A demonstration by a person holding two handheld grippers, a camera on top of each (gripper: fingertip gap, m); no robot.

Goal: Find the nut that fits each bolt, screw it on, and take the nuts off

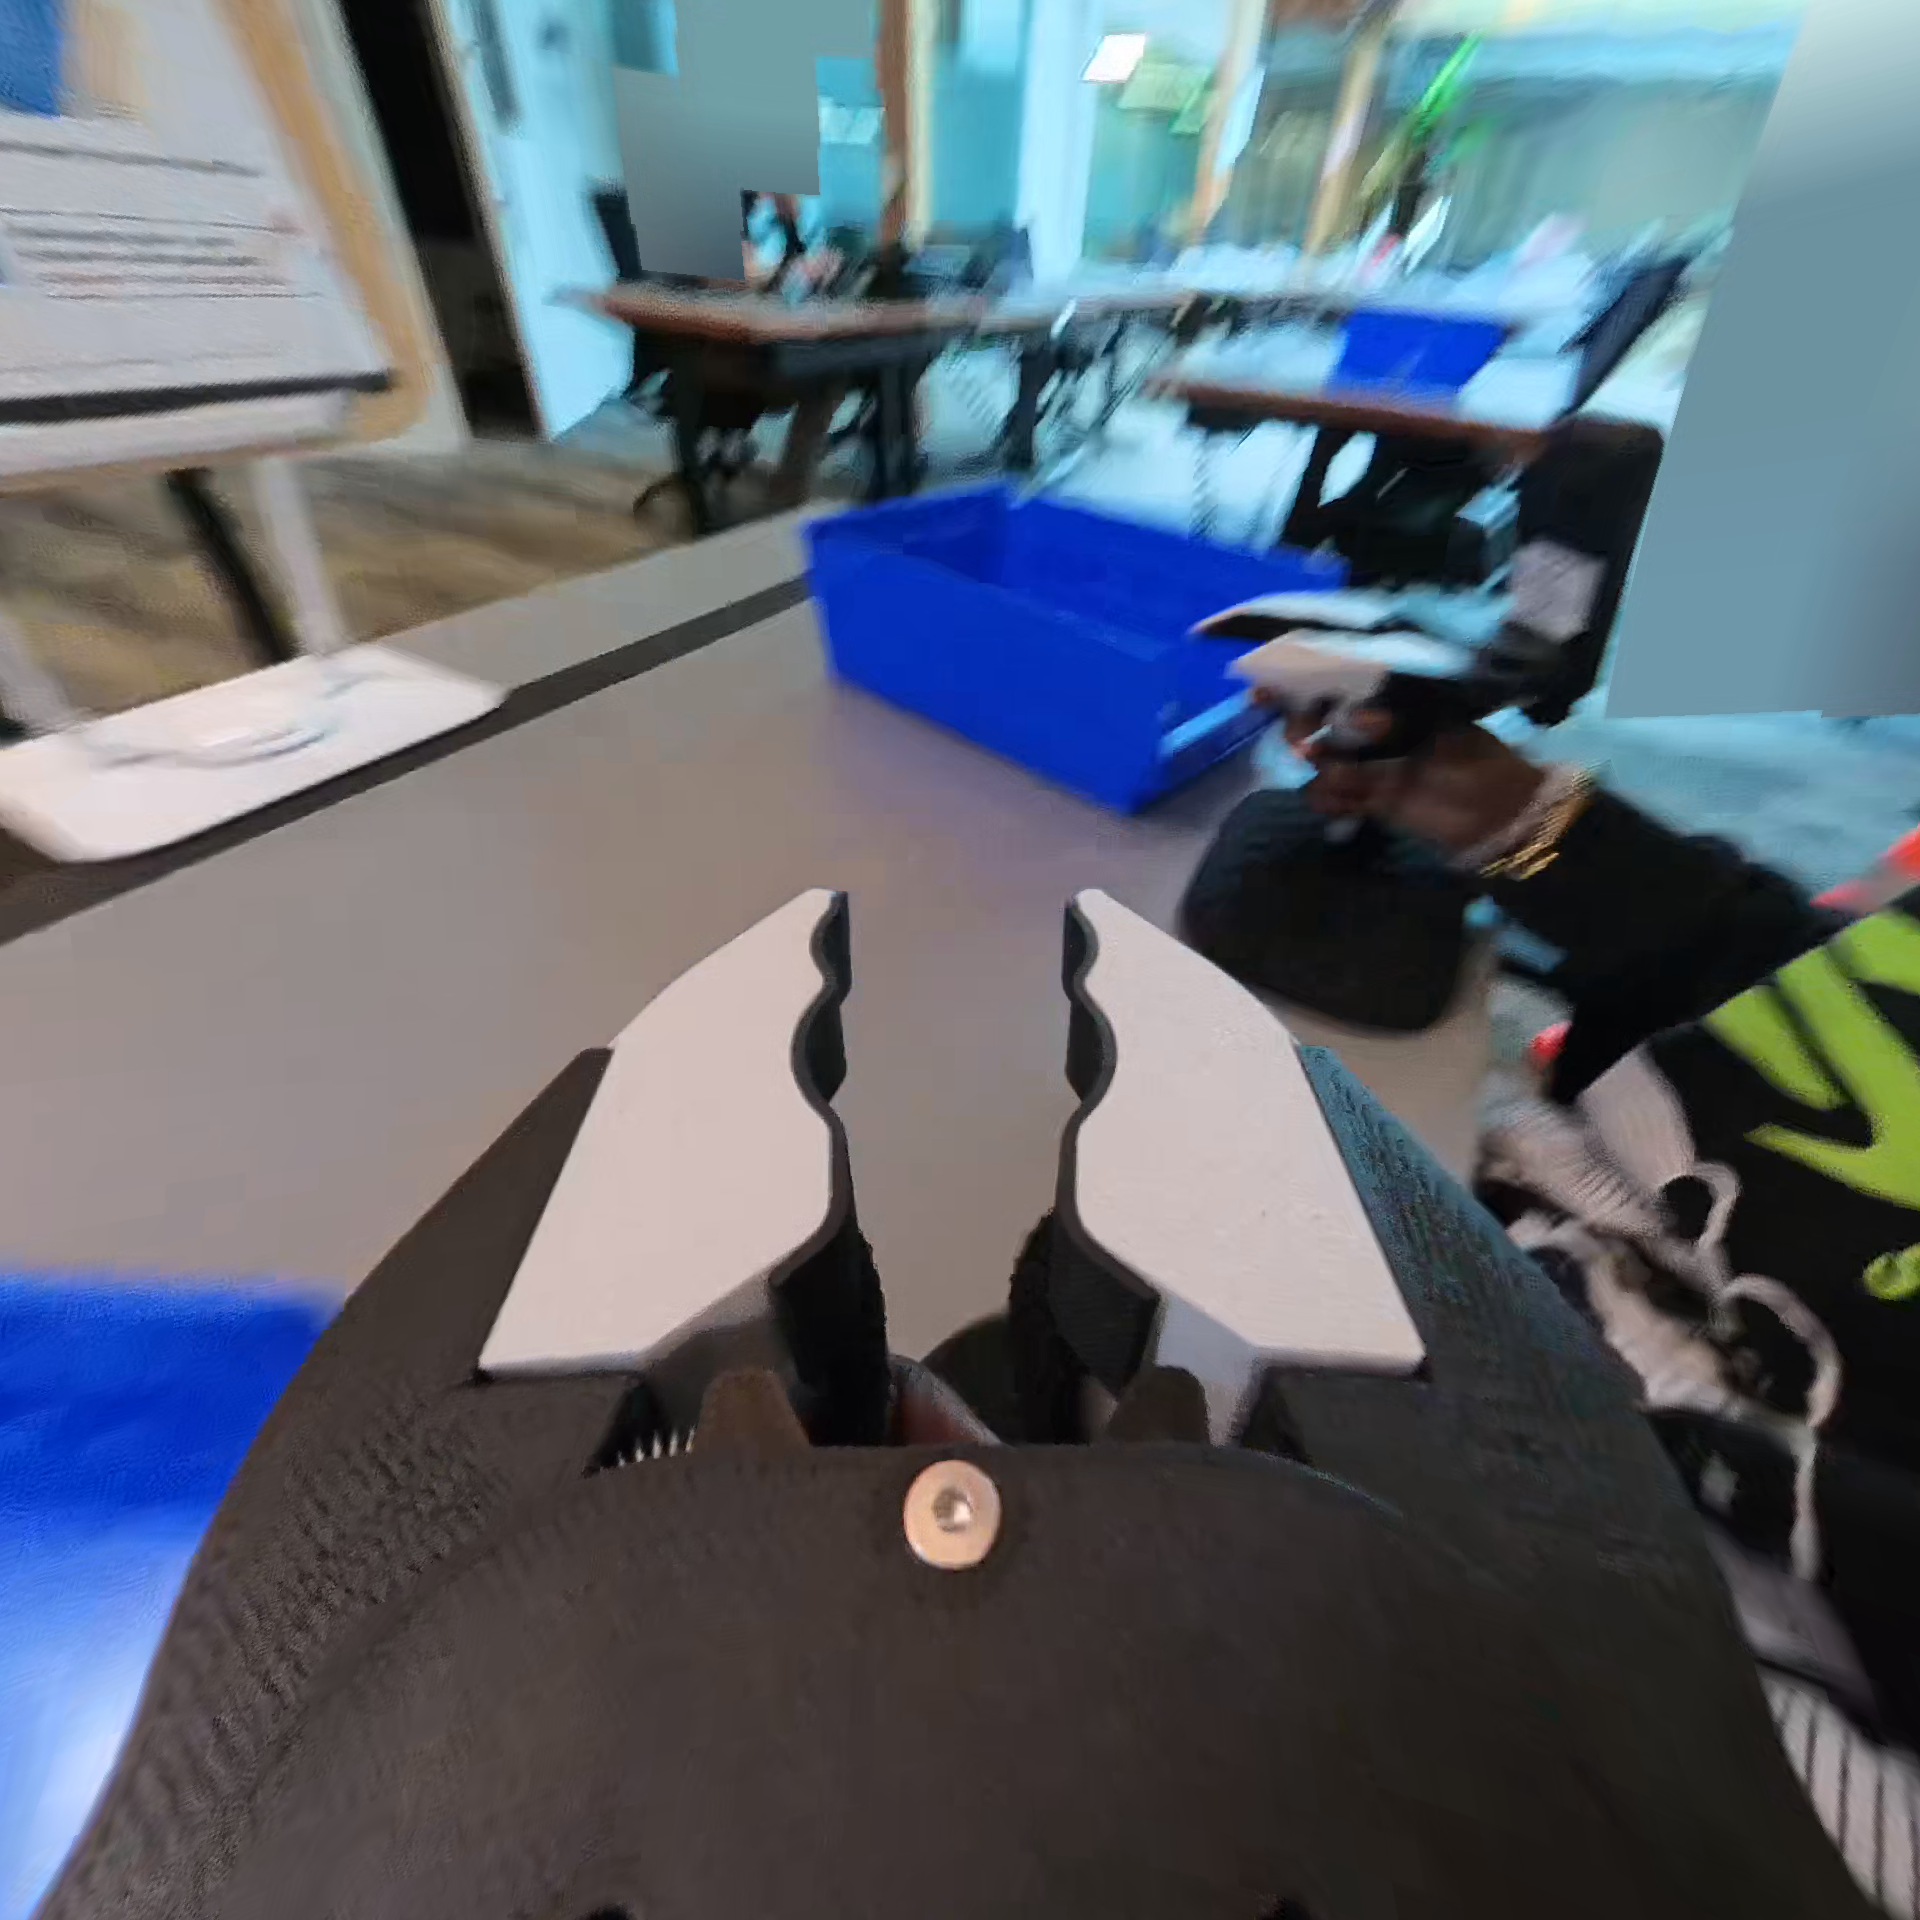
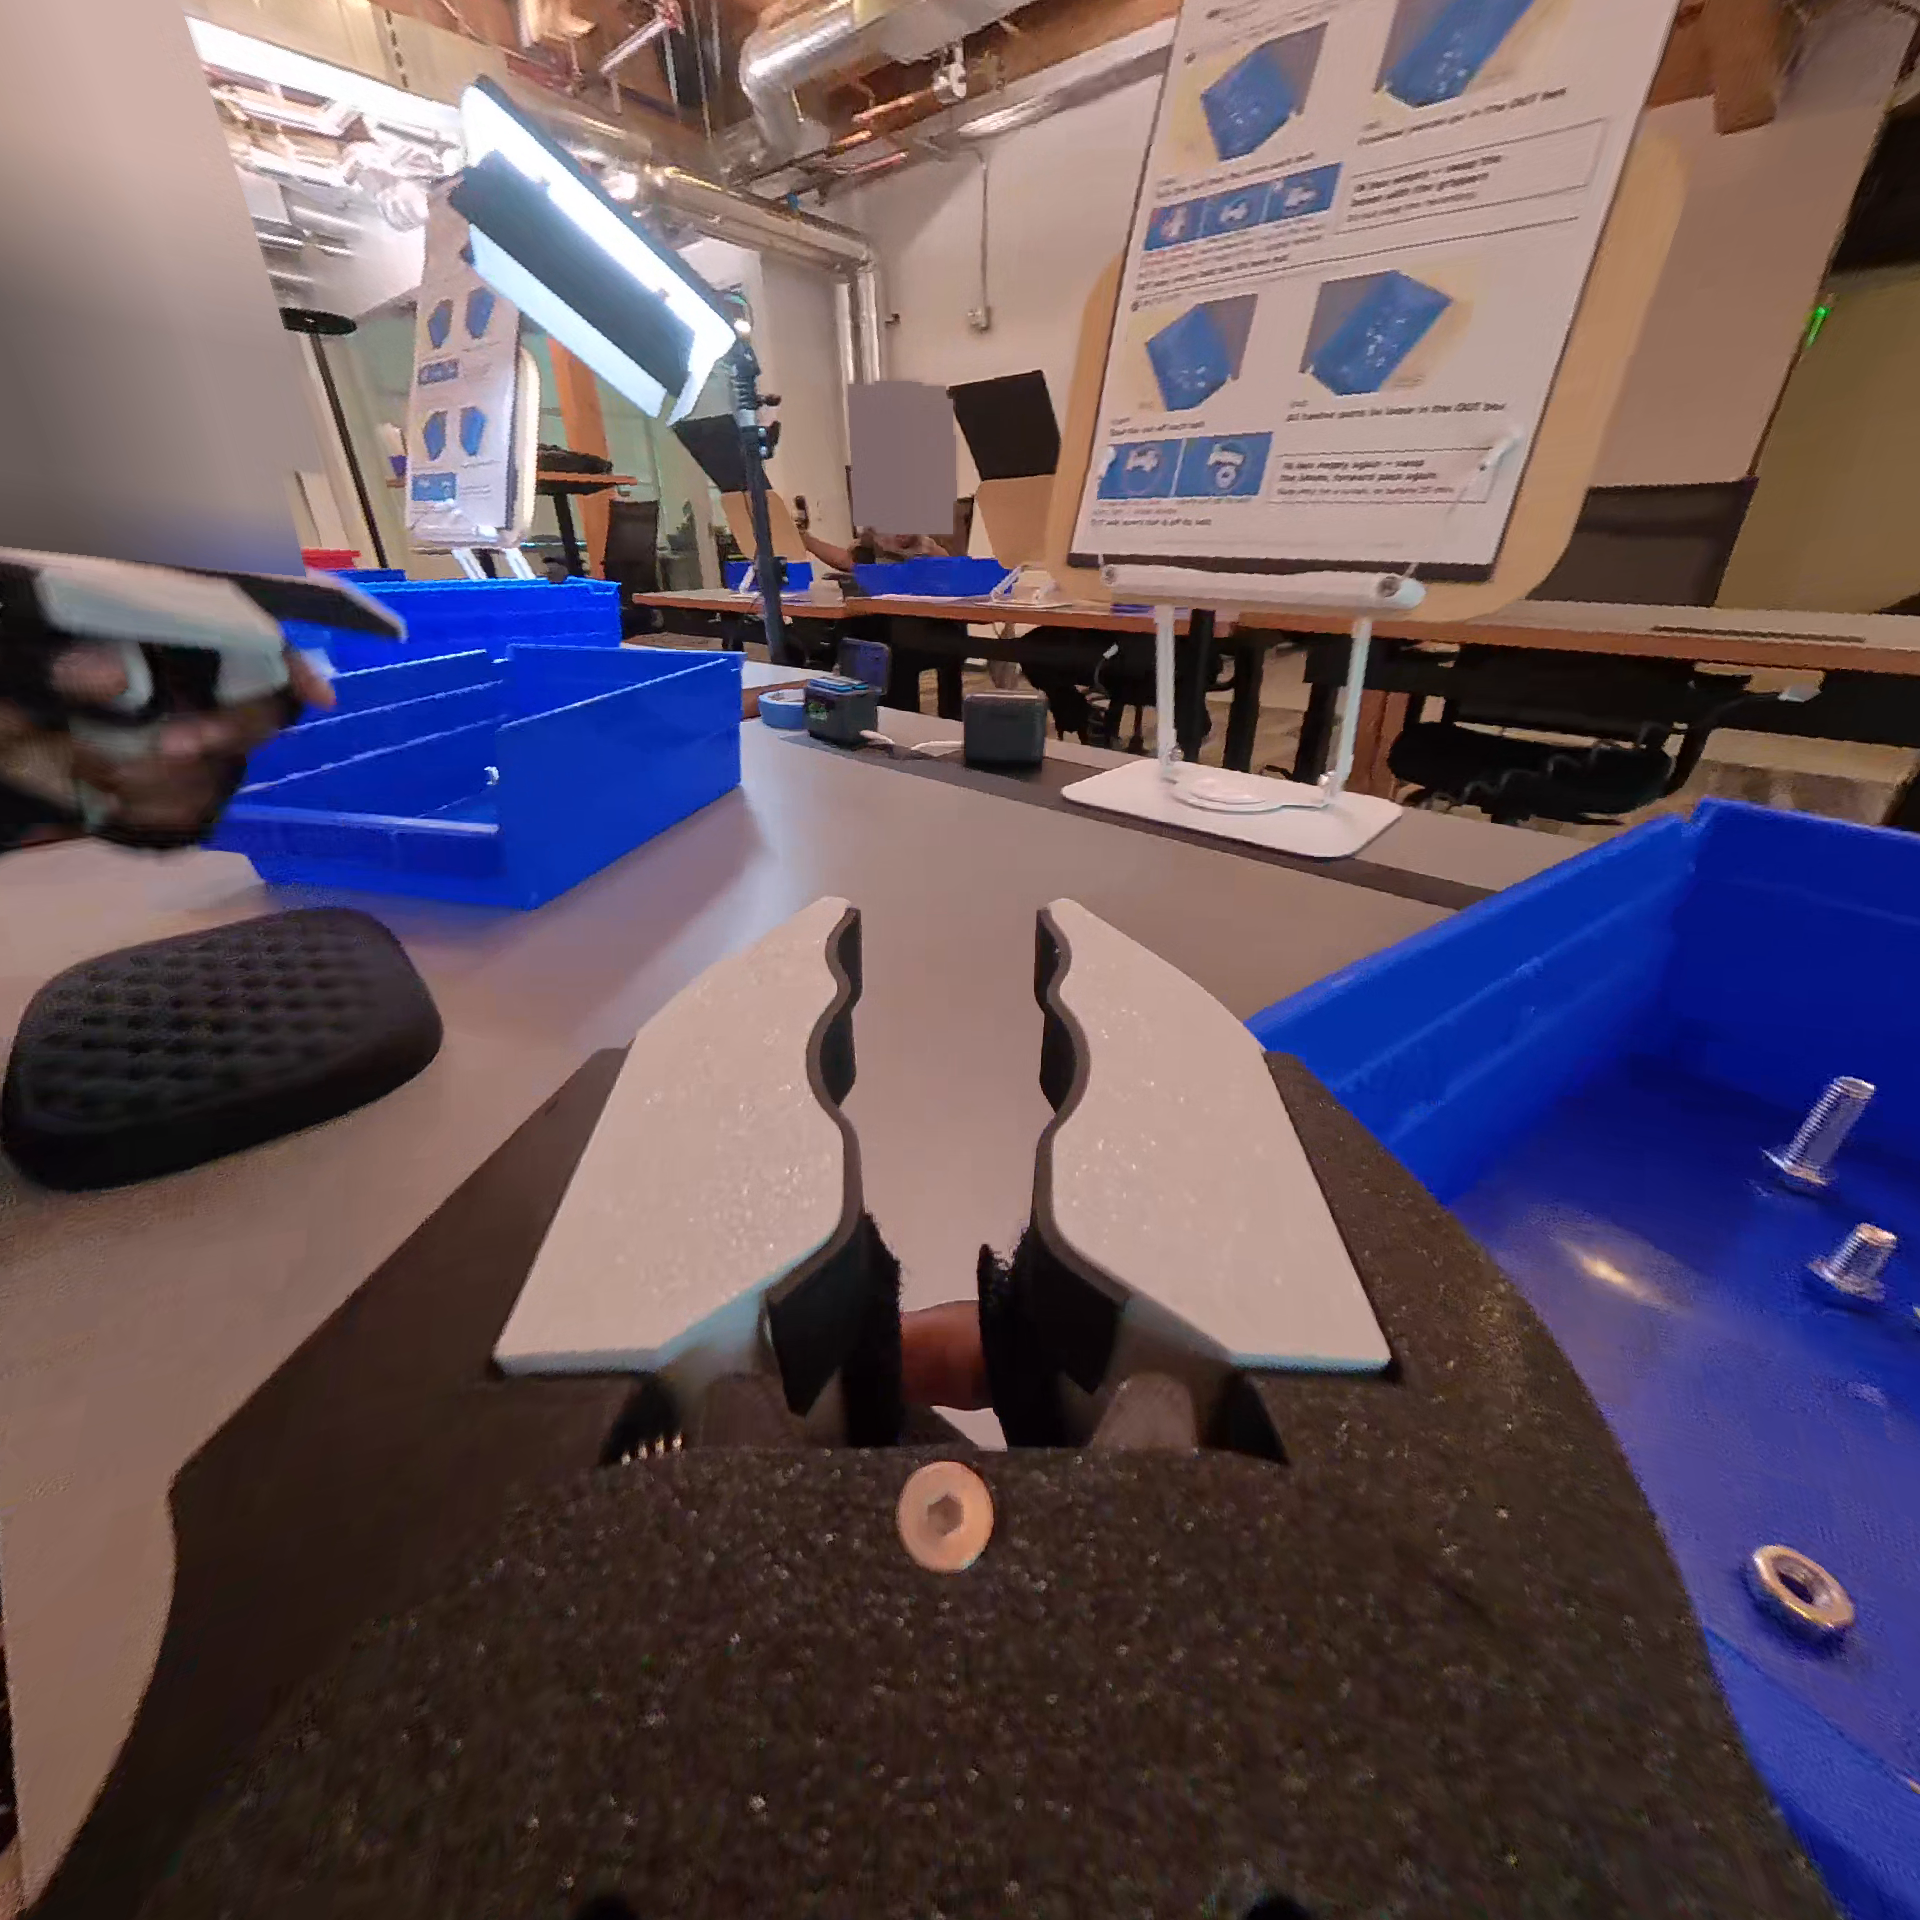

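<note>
Hovering over bare grey table, right gripper spread, nothing between its fingers. Just to its right, blue bin holding two bolts and, nearer, one nut. Ahead-left, black mesh pad; beyond it, divided blue tray. Left gripper likewise spread and bare over the table, blurred blue bin ahead-right.
</note>
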